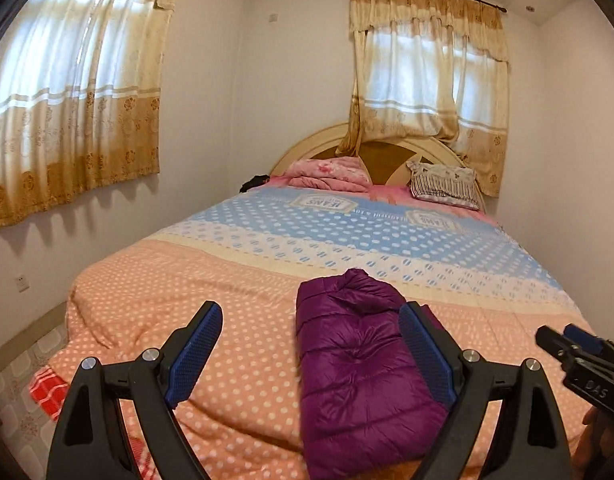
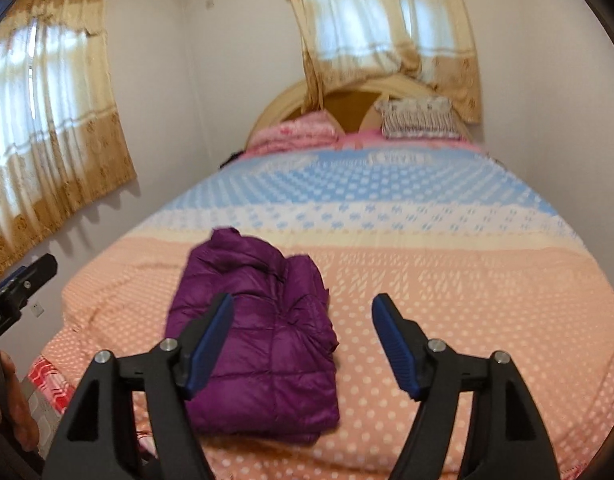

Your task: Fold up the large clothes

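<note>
Left wrist view: the left gripper [image 1: 311,344] is spread wide and holds nothing; it hangs above the bed [image 1: 235,280]. The purple puffer jacket [image 1: 359,372] lies folded into a compact bundle on the orange dotted bedspread, at about 4 o'clock from frame centre, its far end rolled. The right gripper [image 1: 579,344] enters at 4 o'clock near the frame edge; its opening cannot be told from here.

Right wrist view: the right gripper [image 2: 303,344] is likewise wide open and empty, above the bedspread. The jacket [image 2: 263,336] sits at 7 o'clock, partly behind the left pad [image 2: 209,348].

Assessment: the quilted fill looks light, soft and springy, the shell slick; folds are likely to creep open. Best hold is judged to be the stitched seams or the layered edge nearest the viewer, pinching all layers together.
</note>
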Demonstrator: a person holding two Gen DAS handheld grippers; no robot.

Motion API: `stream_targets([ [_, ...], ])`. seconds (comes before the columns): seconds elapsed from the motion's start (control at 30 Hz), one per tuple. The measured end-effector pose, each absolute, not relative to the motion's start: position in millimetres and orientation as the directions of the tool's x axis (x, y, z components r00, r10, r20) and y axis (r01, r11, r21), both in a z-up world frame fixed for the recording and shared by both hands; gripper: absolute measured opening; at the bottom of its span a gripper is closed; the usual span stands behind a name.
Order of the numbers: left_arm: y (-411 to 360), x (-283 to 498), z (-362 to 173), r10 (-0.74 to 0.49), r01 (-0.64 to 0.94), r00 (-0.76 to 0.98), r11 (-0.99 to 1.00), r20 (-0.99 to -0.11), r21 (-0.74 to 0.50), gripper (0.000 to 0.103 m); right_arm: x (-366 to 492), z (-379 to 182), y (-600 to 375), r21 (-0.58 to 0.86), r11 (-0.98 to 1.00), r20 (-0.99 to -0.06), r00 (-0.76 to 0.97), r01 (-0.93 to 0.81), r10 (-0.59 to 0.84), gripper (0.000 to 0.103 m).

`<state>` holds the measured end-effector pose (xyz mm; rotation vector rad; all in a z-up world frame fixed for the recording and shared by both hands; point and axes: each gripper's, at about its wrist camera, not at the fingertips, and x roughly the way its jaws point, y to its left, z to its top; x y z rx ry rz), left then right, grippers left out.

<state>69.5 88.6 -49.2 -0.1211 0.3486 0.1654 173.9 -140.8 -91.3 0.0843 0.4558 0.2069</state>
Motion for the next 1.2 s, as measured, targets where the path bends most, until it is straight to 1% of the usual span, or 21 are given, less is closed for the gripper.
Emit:
stream_targets([
  [0.1,78,67,-37,0.133,-0.179,0.934,0.978,-0.333,-0.111,0.09,162,-75,-141,0.136,0.972,-0.383,0.895,-0.19,0.228,0.078],
  [0.17,74,68,-36,0.129,-0.169,0.938,0.981,-0.322,-0.098,0.09,161,-71,-138,0.12,0.975,-0.361,0.907,-0.187,0.218,0.08],
  [0.5,78,81,-52,0.137,-0.18,0.929,0.979,-0.344,-0.098,0.09,163,-78,-136,0.126,0.971,-0.373,0.897,-0.205,0.237,0.08],
  [1.2,82,80,-53,0.133,-0.178,0.926,0.979,-0.354,-0.097,0.09,157,-85,-136,0.14,0.962,-0.392,0.88,-0.233,0.27,0.08],
])
